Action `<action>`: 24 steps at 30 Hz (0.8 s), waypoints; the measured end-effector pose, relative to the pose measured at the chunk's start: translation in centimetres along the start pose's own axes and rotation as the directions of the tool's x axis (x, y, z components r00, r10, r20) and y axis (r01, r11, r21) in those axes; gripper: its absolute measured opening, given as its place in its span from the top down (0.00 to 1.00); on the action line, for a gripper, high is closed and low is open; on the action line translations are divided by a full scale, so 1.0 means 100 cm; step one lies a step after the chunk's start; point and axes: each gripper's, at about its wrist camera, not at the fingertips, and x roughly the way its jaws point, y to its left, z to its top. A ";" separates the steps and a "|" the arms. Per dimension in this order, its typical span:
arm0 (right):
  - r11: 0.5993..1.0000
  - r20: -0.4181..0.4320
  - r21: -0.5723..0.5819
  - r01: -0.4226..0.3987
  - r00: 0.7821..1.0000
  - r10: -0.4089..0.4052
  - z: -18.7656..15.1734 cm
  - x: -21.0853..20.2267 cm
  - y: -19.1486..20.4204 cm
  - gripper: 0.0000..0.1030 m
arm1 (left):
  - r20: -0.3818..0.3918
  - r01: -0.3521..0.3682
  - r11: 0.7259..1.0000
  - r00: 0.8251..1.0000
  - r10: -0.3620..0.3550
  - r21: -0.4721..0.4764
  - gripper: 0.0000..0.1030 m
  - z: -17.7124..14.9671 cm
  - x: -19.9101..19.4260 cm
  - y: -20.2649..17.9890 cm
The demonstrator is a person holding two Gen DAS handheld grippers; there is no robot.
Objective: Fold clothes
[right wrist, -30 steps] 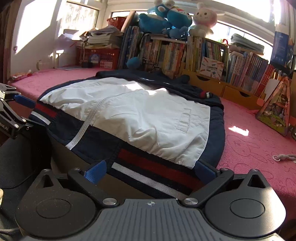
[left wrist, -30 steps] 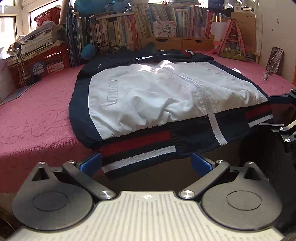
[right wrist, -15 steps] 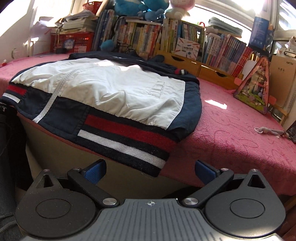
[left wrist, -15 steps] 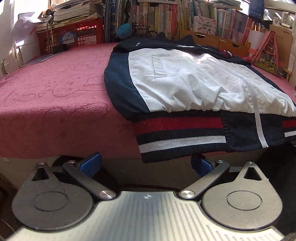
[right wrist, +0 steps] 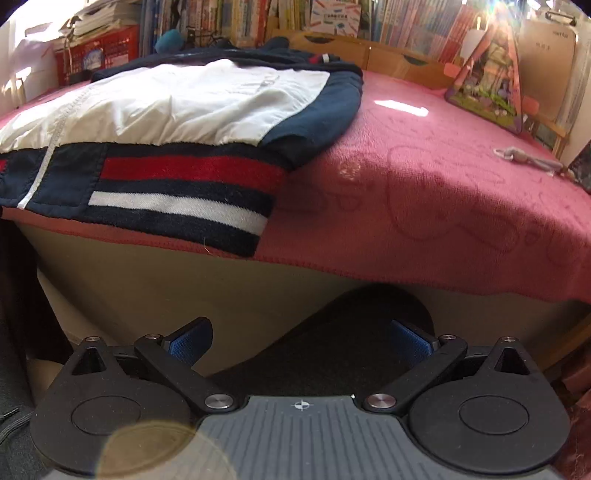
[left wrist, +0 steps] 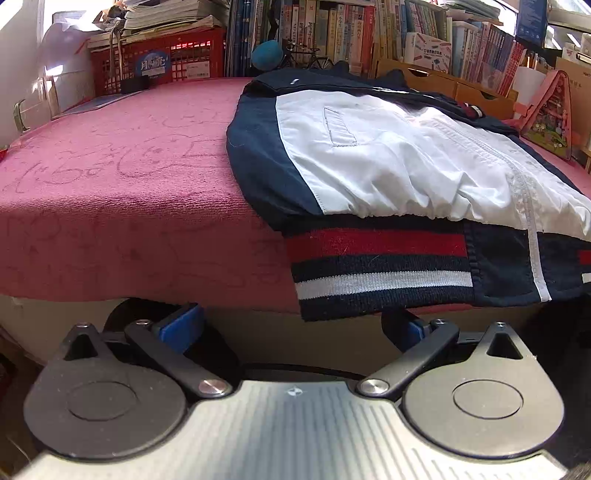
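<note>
Left wrist view shows us our left claw [left wrist: 291, 326] spread wide and holding nothing, low in front of the table's edge, just below the jacket [left wrist: 388, 173]. That navy and white jacket lies flat on the pink cloth [left wrist: 122, 206], its striped hem [left wrist: 380, 273] hanging over the near edge. On the right wrist camera, our right claw [right wrist: 301, 341] is equally wide apart and empty, well below the table edge, with the jacket up to the left and books [right wrist: 258, 14] lining the back.
</note>
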 end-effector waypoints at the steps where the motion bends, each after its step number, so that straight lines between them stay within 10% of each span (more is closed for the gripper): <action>1: 1.000 -0.042 -0.003 0.014 0.999 -0.014 -0.005 0.005 -0.003 0.00 | -0.004 0.001 1.000 1.000 -0.001 -0.003 0.00 0.000 0.001 0.001; 8: 0.996 -0.134 0.078 -0.037 0.990 0.047 -0.016 -0.005 -0.028 0.00 | 0.001 -0.002 1.000 1.000 0.002 0.009 0.00 0.000 0.000 0.001; 24: 0.997 0.272 0.074 0.017 0.962 -0.036 0.037 -0.069 -0.013 0.03 | 0.145 -0.039 0.998 0.989 0.033 0.042 0.00 0.012 -0.042 -0.003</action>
